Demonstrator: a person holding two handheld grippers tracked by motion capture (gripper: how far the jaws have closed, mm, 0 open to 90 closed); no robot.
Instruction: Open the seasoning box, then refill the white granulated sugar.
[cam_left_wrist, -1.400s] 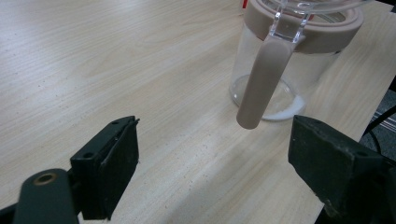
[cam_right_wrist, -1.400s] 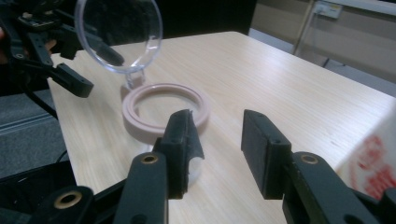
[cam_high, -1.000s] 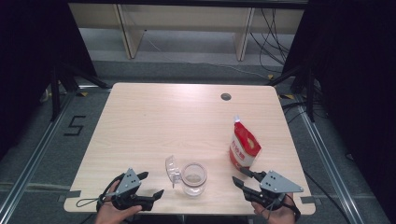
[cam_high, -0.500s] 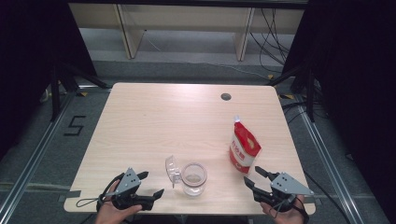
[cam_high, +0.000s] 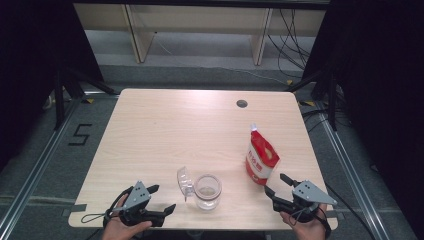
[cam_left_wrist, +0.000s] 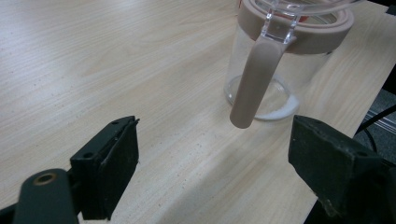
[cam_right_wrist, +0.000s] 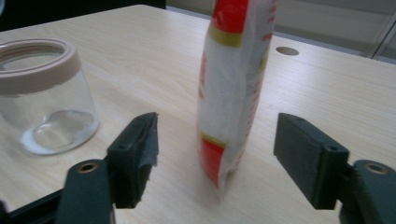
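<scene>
A clear glass jar (cam_high: 208, 191) with a beige rim stands near the table's front edge, its hinged lid (cam_high: 184, 181) flipped open to its left. It holds a little white powder at the bottom (cam_left_wrist: 280, 107). A red and white pouch (cam_high: 261, 158) stands upright to the jar's right. My left gripper (cam_high: 163, 198) rests open at the front left, pointing at the jar (cam_left_wrist: 285, 56). My right gripper (cam_high: 277, 183) sits just in front of the pouch (cam_right_wrist: 231, 84); its jaws have just been opening and stand wide apart, with nothing pressed between them. The jar (cam_right_wrist: 44, 93) shows at left there.
The light wooden table (cam_high: 165, 130) has a round cable hole (cam_high: 242, 103) at the back right. Its front edge lies right under both hands. Shelving and cables sit on the floor behind the table.
My right gripper has slid a little toward the table's right front corner, away from the pouch, and its jaws have spread. The left gripper, jar and pouch have stayed put.
</scene>
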